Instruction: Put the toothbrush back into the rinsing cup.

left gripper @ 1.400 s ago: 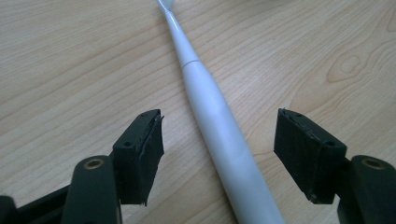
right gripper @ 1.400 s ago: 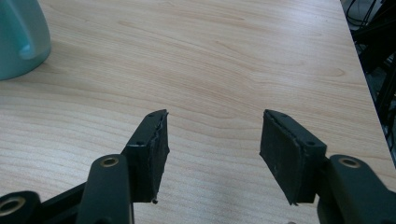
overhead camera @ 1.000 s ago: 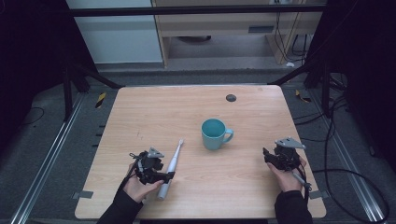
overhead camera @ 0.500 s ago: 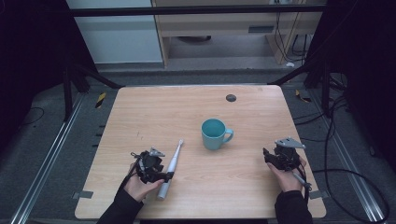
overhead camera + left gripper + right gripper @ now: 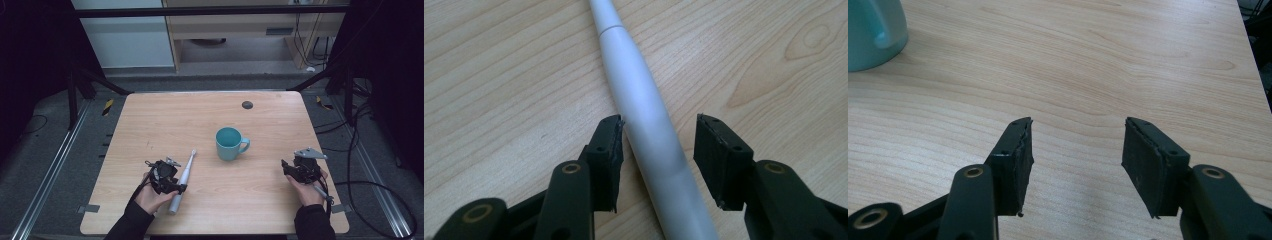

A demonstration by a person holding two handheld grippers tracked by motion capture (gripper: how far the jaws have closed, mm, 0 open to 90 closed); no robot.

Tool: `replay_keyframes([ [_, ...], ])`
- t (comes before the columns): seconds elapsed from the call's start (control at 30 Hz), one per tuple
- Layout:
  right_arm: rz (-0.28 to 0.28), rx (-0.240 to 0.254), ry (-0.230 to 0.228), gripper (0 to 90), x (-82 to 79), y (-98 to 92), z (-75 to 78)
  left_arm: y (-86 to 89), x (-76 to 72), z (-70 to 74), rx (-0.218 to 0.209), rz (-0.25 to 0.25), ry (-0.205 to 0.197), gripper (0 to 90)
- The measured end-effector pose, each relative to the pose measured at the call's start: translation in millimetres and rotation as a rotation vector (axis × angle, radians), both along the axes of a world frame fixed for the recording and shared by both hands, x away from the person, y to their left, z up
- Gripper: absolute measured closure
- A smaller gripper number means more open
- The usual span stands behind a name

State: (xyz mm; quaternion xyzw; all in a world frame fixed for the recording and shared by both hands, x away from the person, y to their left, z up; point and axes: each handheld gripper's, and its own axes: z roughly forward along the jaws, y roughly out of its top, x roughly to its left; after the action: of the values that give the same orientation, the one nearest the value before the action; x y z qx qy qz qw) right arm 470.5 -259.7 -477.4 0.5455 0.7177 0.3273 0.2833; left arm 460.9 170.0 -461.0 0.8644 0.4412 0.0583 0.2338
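My left gripper straddles the slim white plastic electric toothbrush, near-left on the table; its jaws have just been closing, left pad touching, right w/ gap, no grip yet. Long axis runs near-to-far between pads. Right gripper empty, half open.

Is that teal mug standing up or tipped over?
Upright: the mug stands on the table, its round mouth facing up, handle out sideways.

Left tongs astride toothbrush
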Motion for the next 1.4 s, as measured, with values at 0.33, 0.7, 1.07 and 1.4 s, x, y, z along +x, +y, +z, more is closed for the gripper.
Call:
replay_keyframes([
  [0.33,0.008,-0.010,0.004,46.6,0.6,1.1,-0.2,-5.9,0.9,-3.9,0.043,0.014,0.021,58.8],
  [0.7,0.007,-0.012,0.008,47.3,0.7,2.3,0.5,-5.3,2.9,-6.5,0.074,-0.016,0.045,64.9],
  [1.07,0.006,-0.014,0.009,47.5,0.9,2.3,0.8,-7.5,10.0,-6.1,0.109,-0.087,0.082,65.4],
  [1.4,0.007,-0.013,0.014,48.5,0.8,2.2,0.8,-13.1,17.5,-3.6,0.162,-0.137,0.127,65.9],
])
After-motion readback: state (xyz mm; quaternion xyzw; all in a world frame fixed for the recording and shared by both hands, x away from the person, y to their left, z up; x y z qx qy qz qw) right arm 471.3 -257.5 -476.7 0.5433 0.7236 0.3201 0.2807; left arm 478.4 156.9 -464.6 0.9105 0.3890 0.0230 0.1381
